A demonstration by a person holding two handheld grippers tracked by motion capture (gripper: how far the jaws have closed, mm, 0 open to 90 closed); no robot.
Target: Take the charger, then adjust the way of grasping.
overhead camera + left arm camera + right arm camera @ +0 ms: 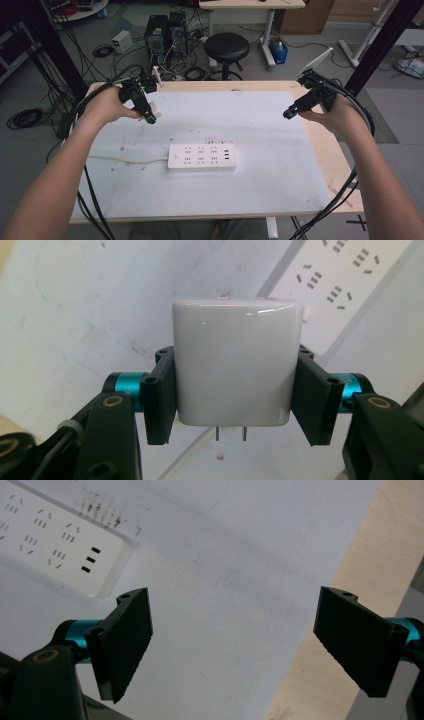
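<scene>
A white power strip (202,157) lies in the middle of the white mat, its cord running off to the left. My left gripper (150,116) hovers above the mat's far left part, shut on a white plug adapter (235,365) whose two metal prongs (230,433) point down toward me in the left gripper view. The strip (345,285) shows beyond the adapter there. My right gripper (290,113) hangs over the mat's far right part, open, nothing between its jaws. In the right gripper view the strip's end (55,540) lies at upper left.
The white mat (280,165) covers most of a wooden table (335,160), bare wood showing along the right edge. A black stool (227,47), computer towers (165,32) and tangled cables stand on the floor behind the table.
</scene>
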